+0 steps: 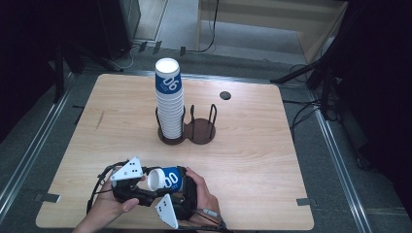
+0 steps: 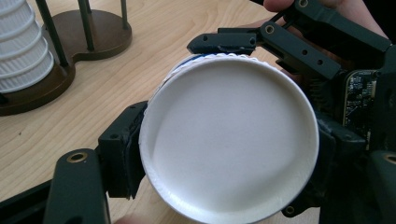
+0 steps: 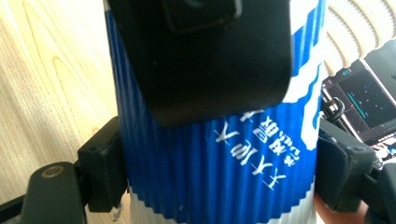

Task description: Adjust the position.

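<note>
One cup point(image 1: 165, 178), two grippers, one stack point(image 1: 169, 99)

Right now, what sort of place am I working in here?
Probably a lab or recording workspace, not a kitchen or café: a lone wooden table on grey flooring, cables trailing across the floor behind it, and dark equipment stands around its edges.

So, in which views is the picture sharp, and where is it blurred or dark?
High view: table evenly lit, surroundings dark, cup stack fairly sharp. Left gripper view: cup bottom sharp with a soft shadow, holder slightly soft. Right gripper view: a black jaw up close is blurred; the cup's print is readable.
</note>
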### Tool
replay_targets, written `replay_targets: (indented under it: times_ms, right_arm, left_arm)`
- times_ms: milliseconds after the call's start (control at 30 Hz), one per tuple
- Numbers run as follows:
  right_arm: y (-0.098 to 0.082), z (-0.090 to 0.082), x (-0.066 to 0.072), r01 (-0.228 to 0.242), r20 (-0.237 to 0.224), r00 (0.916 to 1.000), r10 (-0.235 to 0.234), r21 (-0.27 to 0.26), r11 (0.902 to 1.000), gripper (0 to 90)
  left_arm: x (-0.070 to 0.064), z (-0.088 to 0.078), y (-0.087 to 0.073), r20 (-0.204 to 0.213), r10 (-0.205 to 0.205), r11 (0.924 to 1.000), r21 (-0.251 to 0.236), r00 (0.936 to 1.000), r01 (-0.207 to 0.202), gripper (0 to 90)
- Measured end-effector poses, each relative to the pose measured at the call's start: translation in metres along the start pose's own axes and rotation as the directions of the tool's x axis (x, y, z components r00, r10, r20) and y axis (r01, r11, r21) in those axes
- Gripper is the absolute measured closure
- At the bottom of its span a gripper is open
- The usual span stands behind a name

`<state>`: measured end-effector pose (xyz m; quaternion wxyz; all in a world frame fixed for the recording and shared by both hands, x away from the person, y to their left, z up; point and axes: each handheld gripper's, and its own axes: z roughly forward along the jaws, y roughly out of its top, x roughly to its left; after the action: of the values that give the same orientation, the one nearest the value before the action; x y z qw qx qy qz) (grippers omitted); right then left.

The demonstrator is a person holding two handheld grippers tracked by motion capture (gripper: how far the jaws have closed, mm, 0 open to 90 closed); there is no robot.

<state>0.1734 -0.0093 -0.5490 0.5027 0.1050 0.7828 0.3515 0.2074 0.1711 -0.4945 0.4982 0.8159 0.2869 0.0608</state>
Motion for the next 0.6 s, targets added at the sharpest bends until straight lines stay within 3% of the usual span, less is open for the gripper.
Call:
replay_targets:
  times_ms: [133, 233, 333, 433, 500, 600]
  right_arm:
    - [0.0, 0.0, -0.001, 0.003, 0.001, 1.0, -0.003, -0.007, 1.0, 16.8]
    - [0.001, -0.001, -0.003, -0.024, -0.004, 0.9997, 0.024, -0.014, 0.9996, 15.0]
    - [0.002, -0.002, -0.007, -0.057, -0.012, 0.9983, 0.057, -0.011, 0.9983, 12.2]
    - [0.001, -0.004, -0.008, -0.06, -0.021, 0.998, 0.06, -0.014, 0.9981, 10.0]
    - [0.002, -0.005, -0.009, -0.066, -0.027, 0.9975, 0.066, -0.017, 0.9976, 6.4]
    - [0.003, -0.007, -0.011, -0.07, -0.016, 0.9975, 0.069, -0.028, 0.9972, 5.7]
  left_arm:
    - [0.0, -0.002, 0.001, 0.003, 0.009, 1.0, 0.003, 1.0, -0.009, 26.8]
    - [0.0, -0.004, 0.001, -0.004, -0.018, 0.9997, -0.018, 0.9998, 0.018, 27.0]
    - [-0.001, -0.005, 0.001, -0.04, -0.032, 0.9993, -0.019, 0.9987, 0.032, 27.0]
    - [-0.005, -0.005, 0.002, -0.132, -0.009, 0.9999, -0.009, 0.9912, 0.008, 27.1]
    - [-0.004, -0.006, 0.001, -0.121, -0.005, 1.0, -0.005, 0.9926, 0.005, 27.4]
    - [0.0, -0.009, 0.0, -0.131, -0.041, 0.9982, -0.049, 0.9905, 0.035, 28.0]
